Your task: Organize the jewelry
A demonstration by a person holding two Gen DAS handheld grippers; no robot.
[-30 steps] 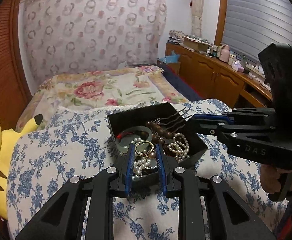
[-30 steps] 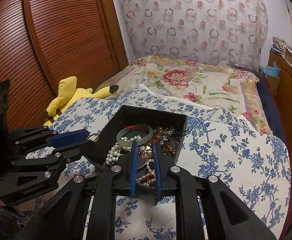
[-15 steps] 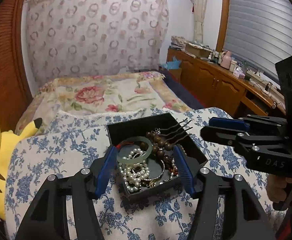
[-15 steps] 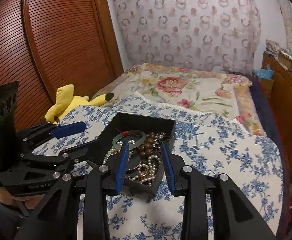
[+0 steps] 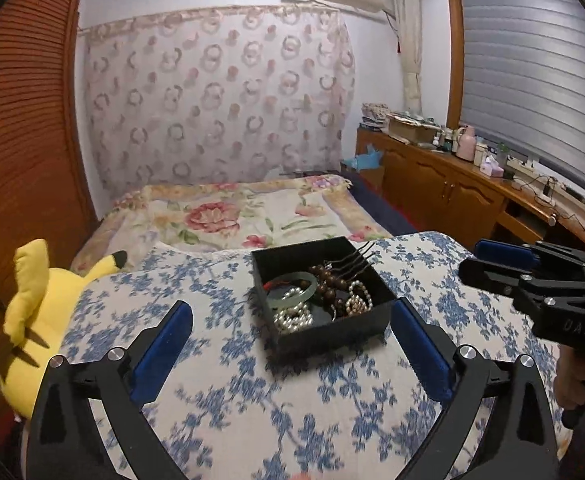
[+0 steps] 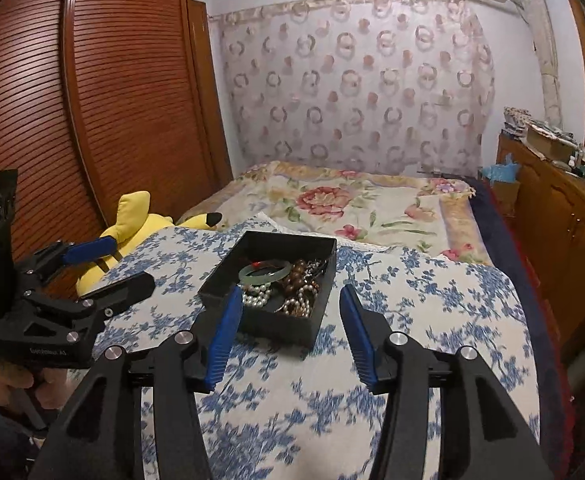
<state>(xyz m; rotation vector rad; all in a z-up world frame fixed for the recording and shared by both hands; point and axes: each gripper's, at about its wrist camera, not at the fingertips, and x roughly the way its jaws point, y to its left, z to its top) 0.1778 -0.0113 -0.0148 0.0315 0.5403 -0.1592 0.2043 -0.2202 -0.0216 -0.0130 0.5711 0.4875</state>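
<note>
Left wrist view showed your left gripper (image 5: 292,334) opening wide and empty short of the black box (image 5: 332,330) of jewelry on the floral quilt (image 5: 220,360); you needed to centre over one piece, probably the jade bangle (image 5: 294,288), before closing. Right wrist view alone showed the right gripper (image 6: 288,330) also opening empty, its blue pads (image 6: 224,330) flanking the box's near corner.

Black angular gripper frames, blue ribbed pads on fingers (image 5: 163,350), silver screws, white lettering

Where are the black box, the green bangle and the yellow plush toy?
black box (image 5: 334,330): left wrist view, front wall.
green bangle (image 5: 307,294): left wrist view, right side of the ring.
yellow plush toy (image 6: 140,222): right wrist view, body.
</note>
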